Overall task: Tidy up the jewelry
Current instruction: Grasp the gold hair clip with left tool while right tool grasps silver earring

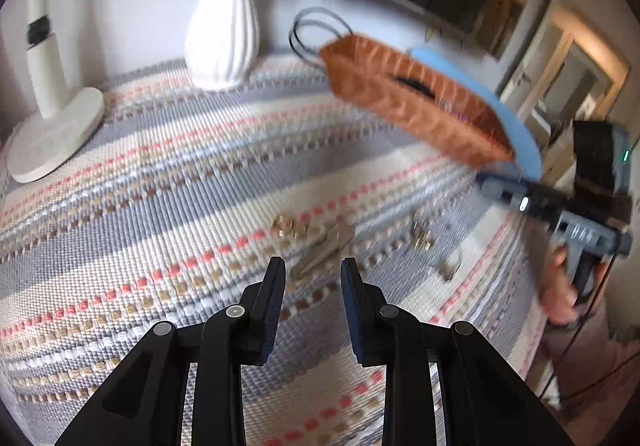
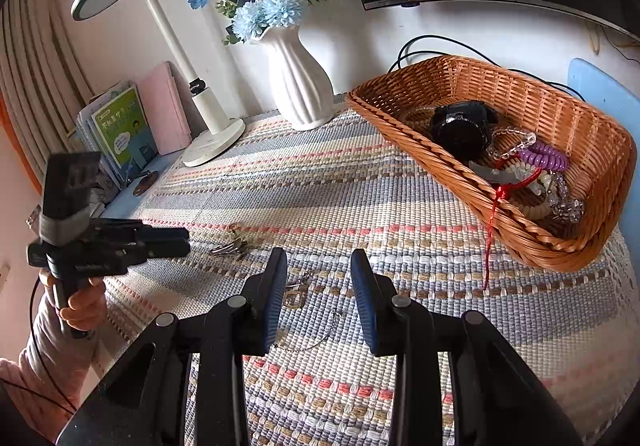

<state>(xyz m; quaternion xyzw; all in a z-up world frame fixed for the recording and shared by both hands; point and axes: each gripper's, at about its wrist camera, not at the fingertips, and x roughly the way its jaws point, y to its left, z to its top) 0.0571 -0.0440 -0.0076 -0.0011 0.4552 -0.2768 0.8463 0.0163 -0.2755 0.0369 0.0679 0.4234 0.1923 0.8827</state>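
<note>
Black plastic fingers with ribbed blue pads stand apart and empty on the right gripper (image 2: 319,300), which hovers low over a striped woven tablecloth (image 2: 320,182) in grey, cream and coral. Just ahead of its left finger lies a small gold-toned pendant on a thin dark chain (image 2: 298,296), the chain looping back between the fingers. Farther out to the left sits a silver-toned metal hair clip (image 2: 230,246), near the left gripper (image 1: 313,286), whose fingers are likewise spread with nothing between them; its own view is blurred and shows only pale gold pieces on the cloth ahead. At the table's right edge, an orange wicker basket (image 2: 560,114) already holds a black watch (image 2: 460,128), a purple coil band (image 2: 546,160), clear bead bracelets and a red cord that trails over the rim. A white ribbed vase of blue flowers (image 2: 298,86) stands behind. The fine chain may well slip free or snag in the coarse weave if the fingers close on the cloth rather than the pendant.
</note>
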